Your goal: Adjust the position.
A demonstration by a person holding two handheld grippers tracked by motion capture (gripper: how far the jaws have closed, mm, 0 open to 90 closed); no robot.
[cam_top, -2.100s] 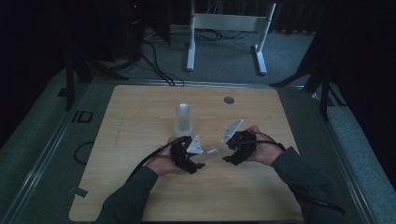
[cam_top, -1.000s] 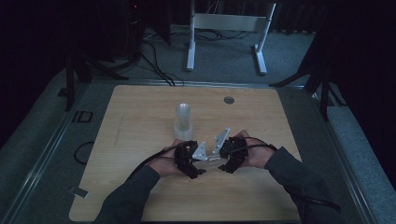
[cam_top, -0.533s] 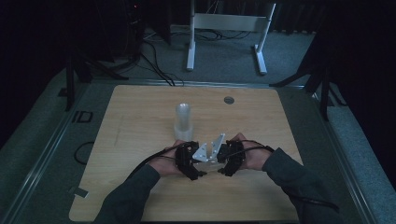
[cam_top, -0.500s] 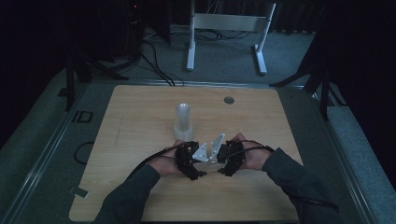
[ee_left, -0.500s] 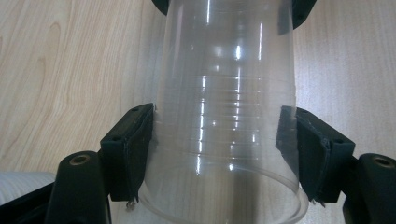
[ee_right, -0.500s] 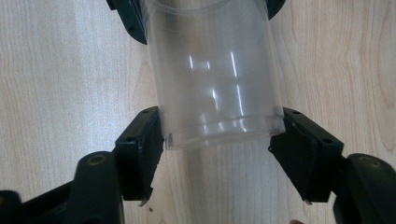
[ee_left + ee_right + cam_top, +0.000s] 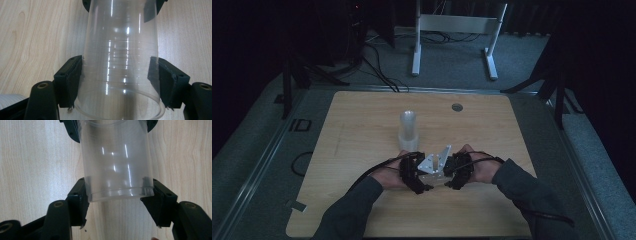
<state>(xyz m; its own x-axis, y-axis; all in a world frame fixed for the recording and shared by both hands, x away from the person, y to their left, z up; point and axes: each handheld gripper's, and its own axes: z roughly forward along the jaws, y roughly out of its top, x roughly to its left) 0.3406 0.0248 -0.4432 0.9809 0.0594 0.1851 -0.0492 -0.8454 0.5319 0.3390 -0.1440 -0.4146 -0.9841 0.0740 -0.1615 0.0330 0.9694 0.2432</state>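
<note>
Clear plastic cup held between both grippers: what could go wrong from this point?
1. Both the left hand-held gripper and the right hand-held gripper, whose jaws have just been closing, clamp the same clear cup from opposite ends; the thin wall might buckle or crack.
2. If this is nested cups being pulled apart, a sudden release could jerk the hands.
3. The cup stack stands just beyond the hands and could be knocked over.
</note>
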